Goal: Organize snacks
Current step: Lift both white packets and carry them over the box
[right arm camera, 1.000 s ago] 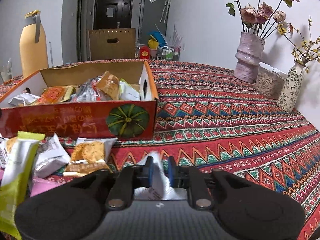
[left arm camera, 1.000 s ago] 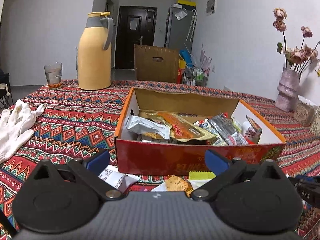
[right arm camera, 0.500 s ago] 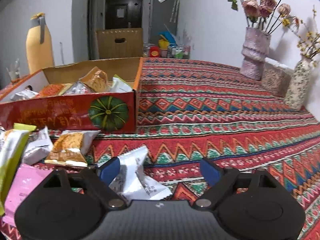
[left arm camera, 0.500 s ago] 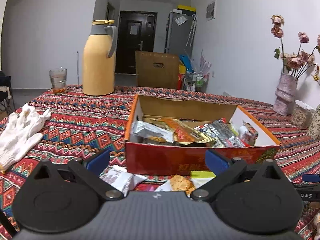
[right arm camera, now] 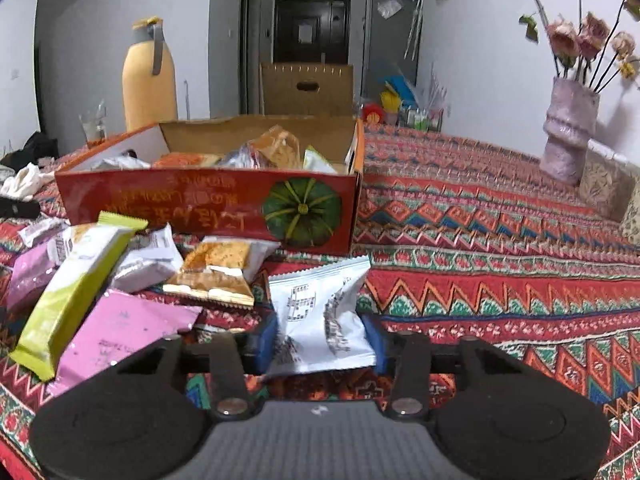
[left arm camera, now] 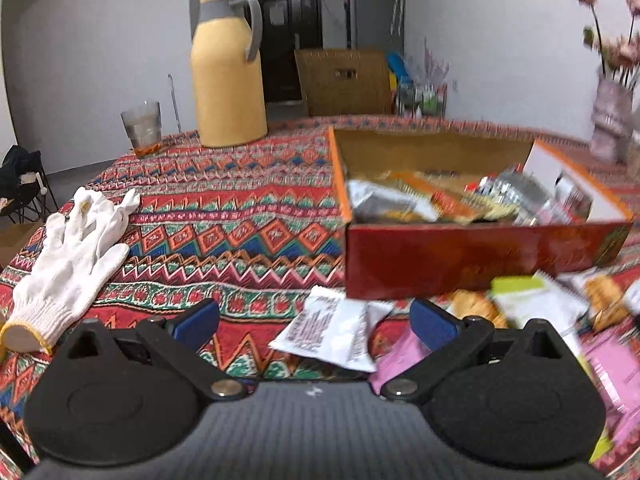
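White foil packet [right arm camera: 320,316], printed with small black marks, lies between the blue pads [right arm camera: 265,340] of the right tool [right arm camera: 320,344]; the jaws are closing on it and the pads touch its two long edges. Its long axis runs away from the camera toward the red box [right arm camera: 208,204], the serrated far end tilted slightly right. It rests on the desk just in front of the box's pumpkin-printed corner.

Left tool [left arm camera: 314,322] stands wide apart with nothing between its pads; a second white packet [left arm camera: 332,332] lies flat on the cloth ahead of it, its long axis slanting toward the box's near left corner.

Loose snacks lie left of the held packet: an orange cracker pack [right arm camera: 218,270], a pink sachet [right arm camera: 120,332], a green-and-white bar [right arm camera: 76,280] whose long axis slants up to the right, and further white wrappers [right arm camera: 148,260]. The open box holds more wrapped snacks [right arm camera: 276,150], heaped.

Desk surface: a woven cloth [right arm camera: 480,264] in red, orange, green and blue zigzag bands. On it stand a yellow thermos jug [left arm camera: 228,76] and a glass [left arm camera: 142,128], with a white work glove [left arm camera: 72,256] lying flat at the left edge; a mauve vase [right arm camera: 568,132] of dried roses stands at the right.

Room: pale walls, a dark door [right arm camera: 310,30] at the far end, a cardboard carton [right arm camera: 306,88] before it.
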